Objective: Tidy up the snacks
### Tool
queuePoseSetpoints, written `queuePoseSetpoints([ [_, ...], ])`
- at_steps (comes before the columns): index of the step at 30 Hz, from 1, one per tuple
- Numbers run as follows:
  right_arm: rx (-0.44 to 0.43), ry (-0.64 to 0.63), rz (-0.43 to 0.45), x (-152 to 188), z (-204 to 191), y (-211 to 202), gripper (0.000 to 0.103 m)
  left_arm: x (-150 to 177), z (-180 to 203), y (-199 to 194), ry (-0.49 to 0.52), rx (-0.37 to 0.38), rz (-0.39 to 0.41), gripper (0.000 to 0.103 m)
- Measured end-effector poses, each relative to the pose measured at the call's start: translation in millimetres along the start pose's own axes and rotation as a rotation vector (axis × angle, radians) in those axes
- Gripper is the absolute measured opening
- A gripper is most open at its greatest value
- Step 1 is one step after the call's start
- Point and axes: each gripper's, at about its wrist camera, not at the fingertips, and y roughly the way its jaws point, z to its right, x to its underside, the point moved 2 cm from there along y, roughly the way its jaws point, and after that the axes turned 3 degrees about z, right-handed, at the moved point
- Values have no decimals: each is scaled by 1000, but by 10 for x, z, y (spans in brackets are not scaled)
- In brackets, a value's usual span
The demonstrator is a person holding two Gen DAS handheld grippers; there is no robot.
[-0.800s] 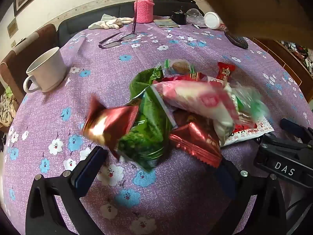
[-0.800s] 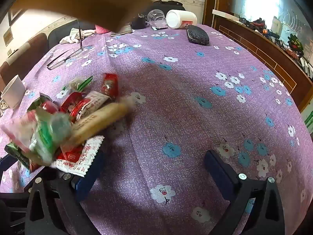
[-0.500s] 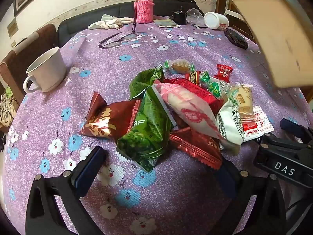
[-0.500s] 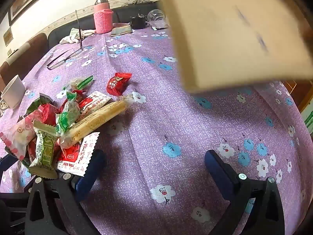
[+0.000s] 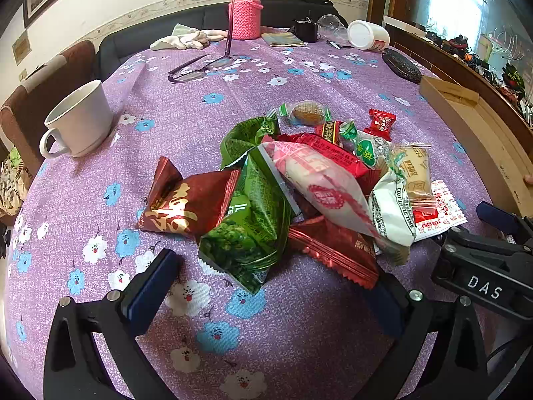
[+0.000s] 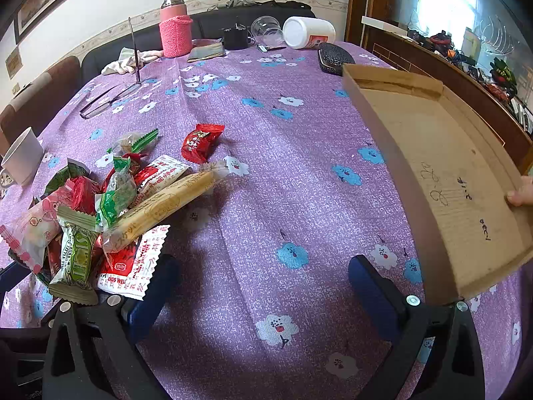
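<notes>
A heap of wrapped snacks [image 5: 293,193] lies on the purple flowered tablecloth [image 5: 233,326]: a green packet [image 5: 253,226], a dark red packet [image 5: 186,206], a pink-white packet [image 5: 319,183] and several small sweets. My left gripper [image 5: 269,293] stands open just in front of the heap, touching nothing. In the right wrist view the snack heap [image 6: 100,213] lies at the left, with a long biscuit packet [image 6: 163,206] and a red sweet [image 6: 201,141]. My right gripper [image 6: 263,286] is open over bare cloth. A hand [image 6: 521,193] holds a shallow cardboard tray [image 6: 443,166], tilted, at the right.
A white cup [image 5: 80,120] stands at the left edge. Glasses [image 5: 200,68], a pink knitted bottle [image 5: 245,10], white gloves [image 5: 190,38], a toppled white jar [image 5: 368,35] and a dark case [image 5: 401,70] sit at the far side. A wooden ledge [image 5: 473,76] runs along the right.
The snacks, which were falling and blurred, have settled into a heap. The cardboard tray swung from above the table down to the right side. Both grippers stayed put.
</notes>
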Motion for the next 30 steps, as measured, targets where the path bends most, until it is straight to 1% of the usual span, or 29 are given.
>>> queuePoseSetpoints([
  [28, 2, 1, -1, -3, -6, -7, 102, 4, 4, -5, 4, 0, -6, 103],
  [30, -20, -27, -17, -29, -38, -41, 102, 13, 1, -17, 5, 6, -14, 103],
])
